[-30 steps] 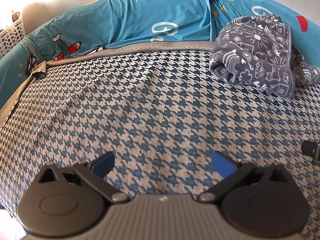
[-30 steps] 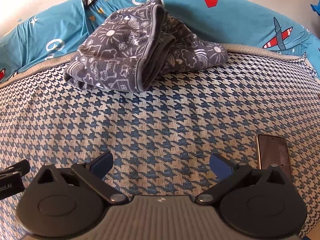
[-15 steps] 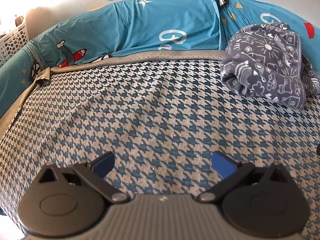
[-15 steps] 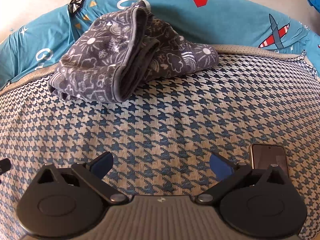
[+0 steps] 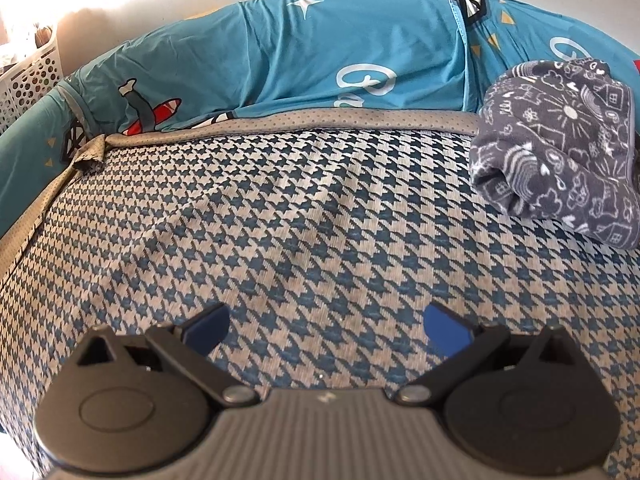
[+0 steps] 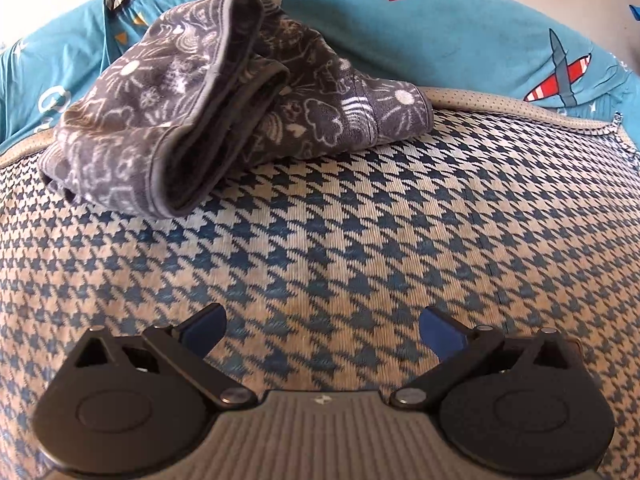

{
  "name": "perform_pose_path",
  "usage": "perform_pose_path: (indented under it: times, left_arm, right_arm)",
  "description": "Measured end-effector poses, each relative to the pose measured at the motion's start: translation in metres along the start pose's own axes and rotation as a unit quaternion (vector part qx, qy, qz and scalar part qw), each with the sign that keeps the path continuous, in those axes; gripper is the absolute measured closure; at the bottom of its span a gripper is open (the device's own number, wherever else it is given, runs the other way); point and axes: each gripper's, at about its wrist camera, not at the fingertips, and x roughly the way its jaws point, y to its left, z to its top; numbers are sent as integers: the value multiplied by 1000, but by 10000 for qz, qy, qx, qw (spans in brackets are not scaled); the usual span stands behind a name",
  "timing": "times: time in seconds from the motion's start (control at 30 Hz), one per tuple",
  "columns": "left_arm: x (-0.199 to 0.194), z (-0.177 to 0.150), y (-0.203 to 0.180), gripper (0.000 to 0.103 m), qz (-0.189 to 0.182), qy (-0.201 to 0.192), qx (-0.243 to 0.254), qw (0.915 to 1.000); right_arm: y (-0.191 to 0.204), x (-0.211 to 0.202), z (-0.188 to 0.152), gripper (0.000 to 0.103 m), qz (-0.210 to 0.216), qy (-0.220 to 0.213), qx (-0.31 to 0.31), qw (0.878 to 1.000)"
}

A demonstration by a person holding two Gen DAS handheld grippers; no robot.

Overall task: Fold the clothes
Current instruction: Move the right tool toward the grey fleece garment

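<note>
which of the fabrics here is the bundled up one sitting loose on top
The grey doodle-print garment. It lies bunched on the houndstooth cover, while the teal aeroplane-print bedding stretches along the back.

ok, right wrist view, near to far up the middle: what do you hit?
right gripper, open → houndstooth mat → grey patterned garment, loosely folded → blue printed bedding

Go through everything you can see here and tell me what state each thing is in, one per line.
Left gripper: jaws open, holding nothing, over the mat.
Right gripper: jaws open, holding nothing, short of the garment.
Grey patterned garment: loosely folded in layers, lying at the mat's far edge against the bedding.
Houndstooth mat: spread flat, slightly creased.
Blue cartoon bedding: bunched along the far side.
White basket: upright, contents unclear.
</note>
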Motion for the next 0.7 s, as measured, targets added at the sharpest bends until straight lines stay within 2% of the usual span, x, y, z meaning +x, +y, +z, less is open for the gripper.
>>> perform_pose_path:
  times: [0.13, 0.2, 0.5, 0.7]
  left_arm:
    - [1, 4, 4, 0, -144, 9, -181, 9997]
    - [-1, 5, 5, 0, -219, -2, -222, 9995]
    - [-4, 9, 14, 0, -94, -128, -316, 9994]
    - [-4, 8, 13, 0, -79, -117, -269, 9995]
  right_arm:
    - [-3, 12, 0, 0, 24, -141, 99, 9998]
    - [-4, 15, -1, 0, 76, -413, 192, 9989]
    - [-3, 22, -1, 0, 207, -981, -50, 9950]
    - [-3, 22, -1, 0, 227, -1165, -141, 9928]
